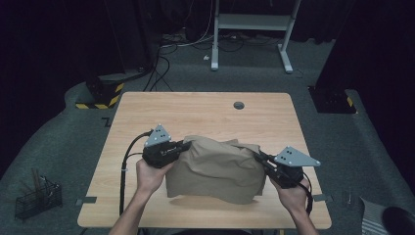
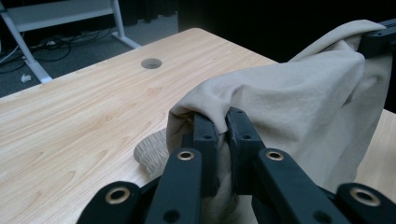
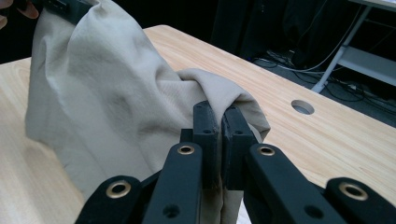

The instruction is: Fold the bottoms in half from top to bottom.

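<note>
The soft, light beige cloth is pinched at 2 upper corners by the closed left gripper and right gripper, and is judged limp, best held by its edges.

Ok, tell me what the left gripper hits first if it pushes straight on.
Probably the cloth itself: the left gripper is already shut on its edge, and the draped fabric hangs right ahead.

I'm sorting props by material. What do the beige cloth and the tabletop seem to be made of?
The beige cloth looks like a matte woven fabric, perhaps cotton: it drapes in soft folds and shows a fine weave. The tabletop looks like light wood or wood-look laminate: visible grain with a smooth, slightly glossy surface.
</note>
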The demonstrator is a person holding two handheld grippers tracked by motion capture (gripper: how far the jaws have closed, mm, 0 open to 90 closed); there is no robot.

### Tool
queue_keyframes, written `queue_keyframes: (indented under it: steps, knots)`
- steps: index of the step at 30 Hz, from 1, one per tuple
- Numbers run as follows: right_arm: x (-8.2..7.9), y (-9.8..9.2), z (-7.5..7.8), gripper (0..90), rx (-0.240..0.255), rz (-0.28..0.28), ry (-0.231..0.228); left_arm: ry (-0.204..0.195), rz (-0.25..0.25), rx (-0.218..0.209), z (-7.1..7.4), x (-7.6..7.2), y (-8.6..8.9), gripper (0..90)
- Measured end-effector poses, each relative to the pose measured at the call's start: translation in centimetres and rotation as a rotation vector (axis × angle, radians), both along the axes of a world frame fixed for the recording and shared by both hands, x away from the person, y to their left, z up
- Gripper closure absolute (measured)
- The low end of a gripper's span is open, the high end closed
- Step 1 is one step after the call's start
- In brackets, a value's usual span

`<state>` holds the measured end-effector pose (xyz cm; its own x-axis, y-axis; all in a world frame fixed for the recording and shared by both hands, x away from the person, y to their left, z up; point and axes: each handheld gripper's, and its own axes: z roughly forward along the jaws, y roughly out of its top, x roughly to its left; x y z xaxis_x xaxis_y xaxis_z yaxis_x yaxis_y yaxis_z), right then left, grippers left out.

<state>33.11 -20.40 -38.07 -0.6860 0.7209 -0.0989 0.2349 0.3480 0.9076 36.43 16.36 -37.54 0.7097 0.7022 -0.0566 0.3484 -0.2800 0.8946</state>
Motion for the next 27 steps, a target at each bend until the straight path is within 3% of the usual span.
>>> queue_keyframes:
  steps: [11,15,27]
  knots:
    - [1.8,0.0,-0.4,86.3,0.032,-0.023,0.011,0.002,0.015,0.034,-0.2,1.6,-0.3,83.7]
    - [2.2,-0.1,-0.4,86.3,0.048,-0.025,0.023,0.009,0.017,0.024,-0.1,2.2,-0.3,83.7]
    - [3.7,-0.2,-0.5,86.3,0.047,-0.044,0.020,0.021,0.013,0.053,-0.3,3.5,-0.5,83.6]
